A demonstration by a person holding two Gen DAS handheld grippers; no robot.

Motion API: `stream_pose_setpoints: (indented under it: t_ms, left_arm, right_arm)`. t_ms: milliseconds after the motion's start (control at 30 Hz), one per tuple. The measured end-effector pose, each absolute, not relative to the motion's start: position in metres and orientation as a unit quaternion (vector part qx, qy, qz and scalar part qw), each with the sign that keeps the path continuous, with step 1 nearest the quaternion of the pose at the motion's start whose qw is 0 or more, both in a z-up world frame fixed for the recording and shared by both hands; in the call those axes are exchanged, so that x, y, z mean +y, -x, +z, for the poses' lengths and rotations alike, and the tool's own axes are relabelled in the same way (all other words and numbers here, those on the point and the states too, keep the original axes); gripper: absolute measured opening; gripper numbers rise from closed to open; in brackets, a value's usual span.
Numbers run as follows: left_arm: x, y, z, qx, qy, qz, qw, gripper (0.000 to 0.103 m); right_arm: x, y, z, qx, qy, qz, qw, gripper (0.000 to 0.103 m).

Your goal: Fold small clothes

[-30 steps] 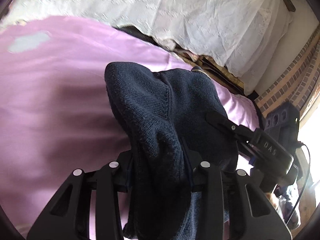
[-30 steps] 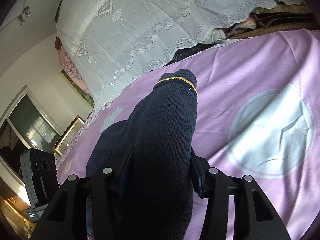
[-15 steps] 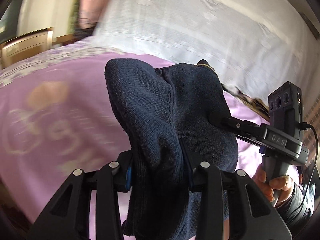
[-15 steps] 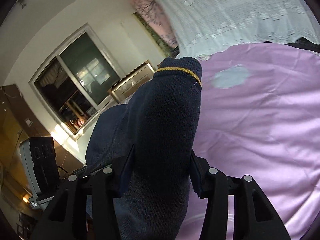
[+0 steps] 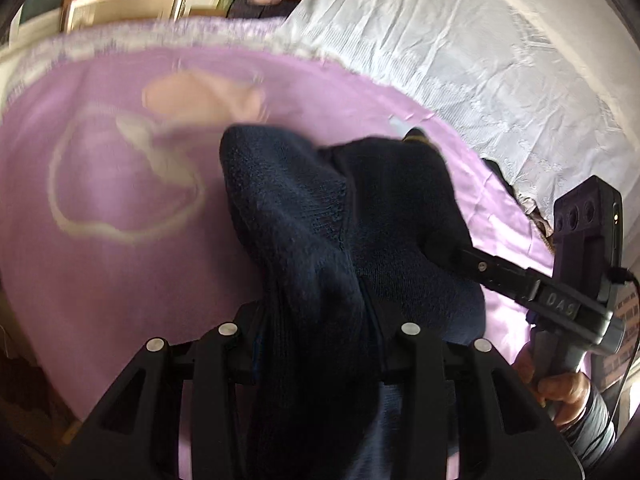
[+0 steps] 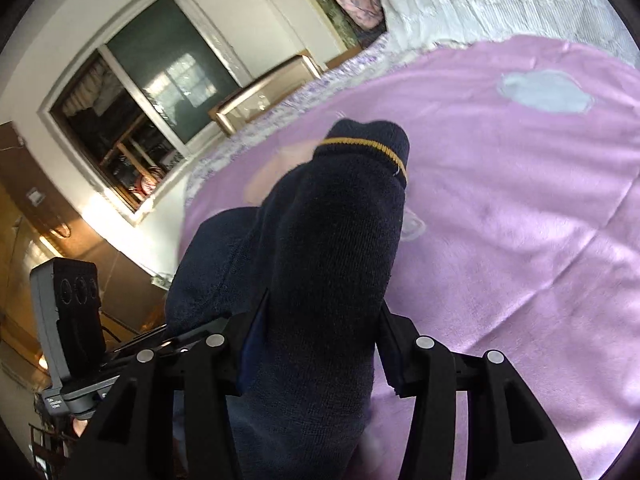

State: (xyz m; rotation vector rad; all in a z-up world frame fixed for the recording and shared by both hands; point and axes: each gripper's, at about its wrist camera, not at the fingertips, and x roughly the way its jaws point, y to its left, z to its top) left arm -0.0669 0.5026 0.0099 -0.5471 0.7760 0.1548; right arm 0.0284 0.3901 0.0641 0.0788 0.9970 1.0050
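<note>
1. The left tool point(image 5: 320, 320) is pinching one end of a dark navy sock point(image 5: 320, 220), with knit bunched thick between its fingers.
2. The right tool point(image 6: 320, 320) is pinching the same sock point(image 6: 332, 240) nearer the cuff, which stands up past the fingers and shows a thin yellow stripe point(image 6: 368, 148).
3. The sock hangs between the two tools, held up above a pink bed cover point(image 5: 120, 260) rather than lying on it.
4. In the left view, the right tool's black finger point(image 5: 492, 268) enters from the right and bites into the sock's side, with a bare hand point(image 5: 560, 396) gripping its handle.
5. A white lace cloth point(image 5: 480, 60) lies beyond the pink cover.
6. The right view shows a window point(image 6: 152, 92) in the wall to the left.
</note>
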Motion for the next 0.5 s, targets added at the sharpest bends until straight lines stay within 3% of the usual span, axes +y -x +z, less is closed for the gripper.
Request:
stream_pose_setpoints:
  t_ms: [133,333,367,500]
  left_arm:
    - [0.502,0.068,-0.002,0.358,0.267,0.077,0.892,0.048]
    - [0.498,0.077,0.002,0.357,0.279,0.105,0.885,0.054]
    - [0.496,0.08,0.006,0.359,0.271,0.115,0.886,0.056]
    - [0.48,0.096,0.031,0.357,0.192,0.192,0.894,0.082]
  right_arm:
    - [0.387,-0.026,0.051,0.445,-0.037,0.456,0.77,0.054]
    - [0.376,-0.011,0.066,0.408,0.002,0.442,0.799,0.059]
    - [0.372,-0.011,0.07,0.401,0.004,0.44,0.803,0.062]
    - [0.344,0.004,0.084,0.367,0.009,0.446,0.816,0.087]
